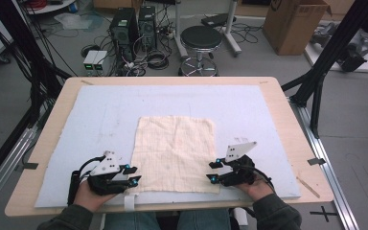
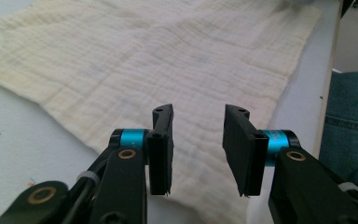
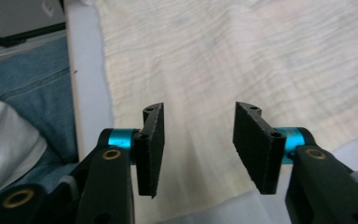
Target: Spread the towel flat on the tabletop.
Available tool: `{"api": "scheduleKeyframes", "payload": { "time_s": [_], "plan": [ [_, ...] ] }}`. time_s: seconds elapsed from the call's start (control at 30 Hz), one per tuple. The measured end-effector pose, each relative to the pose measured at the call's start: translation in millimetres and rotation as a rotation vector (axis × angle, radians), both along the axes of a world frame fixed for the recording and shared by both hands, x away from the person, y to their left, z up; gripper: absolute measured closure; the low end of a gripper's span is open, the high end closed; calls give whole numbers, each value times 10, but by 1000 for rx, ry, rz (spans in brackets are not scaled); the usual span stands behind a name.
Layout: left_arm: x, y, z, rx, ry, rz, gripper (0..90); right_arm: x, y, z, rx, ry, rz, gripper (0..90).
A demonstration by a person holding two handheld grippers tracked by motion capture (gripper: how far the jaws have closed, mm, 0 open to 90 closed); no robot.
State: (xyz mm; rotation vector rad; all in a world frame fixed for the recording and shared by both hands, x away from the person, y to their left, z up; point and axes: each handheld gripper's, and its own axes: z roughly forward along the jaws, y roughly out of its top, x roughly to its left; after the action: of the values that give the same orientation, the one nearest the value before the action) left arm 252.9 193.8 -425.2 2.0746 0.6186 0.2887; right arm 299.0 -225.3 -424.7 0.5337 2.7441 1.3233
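Two hands hold the grippers at the near edge of the bench (image 1: 287, 110), one at each near corner of a pale yellow square cloth with a crinkly weave (image 1: 176, 153). From above, the left gripper (image 1: 134, 175) sits at the cloth's near left corner and the right gripper (image 1: 212, 171) at its near right corner, both pointing inward across the cloth.

That high view takes in the whole cloth — it lies flat on a light blue foam mat (image 1: 100, 120) that covers most of the wooden bench, closer to the person than to the far side.

Up close, the left gripper view shows its black fingers (image 2: 161, 149) standing apart above the cloth's edge, with nothing between them. It also shows blue jeans (image 2: 349, 121) past the bench edge. In the right gripper view, the fingers (image 3: 150, 149) are apart too, hanging over the cloth near its corner, pinching nothing.

These close views show fine wrinkled lines running across the soft fabric, and faint marks on it.
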Motion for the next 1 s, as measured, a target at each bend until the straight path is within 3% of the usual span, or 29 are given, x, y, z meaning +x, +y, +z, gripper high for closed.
{"api": "scheduleKeyframes", "payload": {
  "time_s": [0.47,0.73,1.0],
  "plan": [
    [29,39,31,-10,-12,57,535,98,-92,40,55,-30,-138,366],
    [50,22,28,-10,-17,79,472,120,-120,49,63,-44,-203,284],
    [59,43,35,-13,-25,95,460,131,-115,38,55,-46,-200,280]
  ]
}}
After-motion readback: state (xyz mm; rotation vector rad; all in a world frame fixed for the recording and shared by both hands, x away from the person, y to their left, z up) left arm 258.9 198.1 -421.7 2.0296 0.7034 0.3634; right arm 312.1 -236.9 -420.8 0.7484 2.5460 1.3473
